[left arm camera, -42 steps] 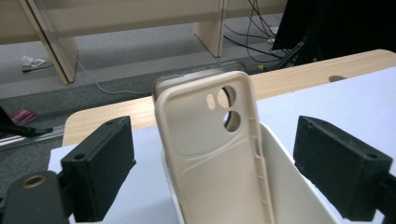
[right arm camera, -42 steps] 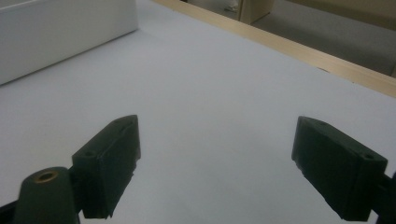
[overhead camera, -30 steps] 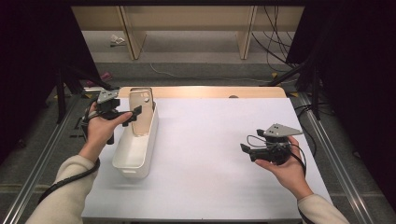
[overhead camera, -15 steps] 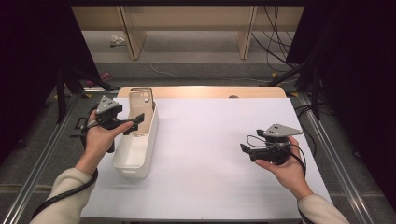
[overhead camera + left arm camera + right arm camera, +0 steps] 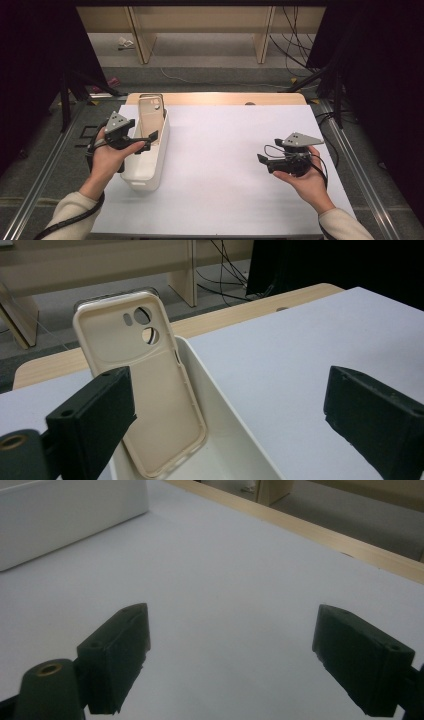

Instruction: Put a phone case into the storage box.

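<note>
since the earlier frame your left gripper (image 5: 146, 141) is pulling back toward you along the white bin (image 5: 135, 172), away from the phone case (image 5: 151, 112); your right gripper (image 5: 265, 161) is staying where it was.

your left gripper is hanging over the bin's near half, jaws gaping wide, gripping nothing. your right gripper is hovering over bare tabletop well apart from the bin, jaws also spread wide and empty.

phone case is standing nearly upright inside the bin at its far end, leaning against the end wall, camera cutouts at the top.

surface: white sheet (image 5: 230, 150) is covering the table, with a strip of pale wood (image 5: 225, 98) showing along the far edge. bin is sitting at the sheet's left margin.

room: grey floor beyond, wooden legs (image 5: 263, 37) of a bench or shelf, loose cables (image 5: 295, 30), dark curtains (image 5: 385, 75) closing in on both sides.

hard to make out: the case's lower end is cut off at the bottom of the left gripper view, hidden partly behind the left jaw. the bin's floor is mostly out of sight. your right gripper's jaws are small and dark in the high view.
</note>
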Action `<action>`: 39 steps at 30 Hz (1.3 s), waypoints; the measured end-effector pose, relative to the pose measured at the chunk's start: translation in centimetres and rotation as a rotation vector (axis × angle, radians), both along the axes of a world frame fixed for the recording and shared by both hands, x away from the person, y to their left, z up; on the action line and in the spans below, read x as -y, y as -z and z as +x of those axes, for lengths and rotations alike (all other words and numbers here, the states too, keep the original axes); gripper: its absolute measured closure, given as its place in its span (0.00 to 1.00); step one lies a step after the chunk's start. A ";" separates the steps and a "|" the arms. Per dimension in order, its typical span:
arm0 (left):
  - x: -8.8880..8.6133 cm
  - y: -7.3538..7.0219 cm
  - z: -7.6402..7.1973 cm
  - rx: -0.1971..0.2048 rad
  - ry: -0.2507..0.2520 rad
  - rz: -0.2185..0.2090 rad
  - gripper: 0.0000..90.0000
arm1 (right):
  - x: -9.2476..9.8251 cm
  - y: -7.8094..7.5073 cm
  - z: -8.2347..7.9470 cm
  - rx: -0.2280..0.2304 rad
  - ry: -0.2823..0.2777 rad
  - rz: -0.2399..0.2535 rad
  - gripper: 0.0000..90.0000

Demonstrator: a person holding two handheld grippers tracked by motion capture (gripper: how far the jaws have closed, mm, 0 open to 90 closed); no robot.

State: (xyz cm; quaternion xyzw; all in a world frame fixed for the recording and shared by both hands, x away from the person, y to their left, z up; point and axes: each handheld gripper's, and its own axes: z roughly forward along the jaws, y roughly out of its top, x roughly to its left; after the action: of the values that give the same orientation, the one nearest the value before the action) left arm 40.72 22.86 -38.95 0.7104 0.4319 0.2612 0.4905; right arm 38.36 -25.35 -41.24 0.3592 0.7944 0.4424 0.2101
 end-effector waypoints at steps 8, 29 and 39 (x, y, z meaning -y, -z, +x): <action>0.5 0.4 -1.1 0.006 0.033 0.000 0.06 | 0.0 0.0 0.0 -0.002 0.000 0.003 0.18; 2.2 2.3 -4.6 0.054 0.121 0.025 0.06 | 0.1 -0.1 -0.1 -0.003 -0.002 0.007 0.18; 2.5 3.0 -5.8 0.082 0.136 0.057 0.06 | 0.0 -0.1 -0.1 0.001 -0.006 0.005 0.18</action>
State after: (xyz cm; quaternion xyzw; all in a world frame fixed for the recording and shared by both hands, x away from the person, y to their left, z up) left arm 34.92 20.37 -41.94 0.7406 0.3545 0.2682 0.5038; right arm 38.23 -25.39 -41.17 0.3571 0.7942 0.4453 0.2084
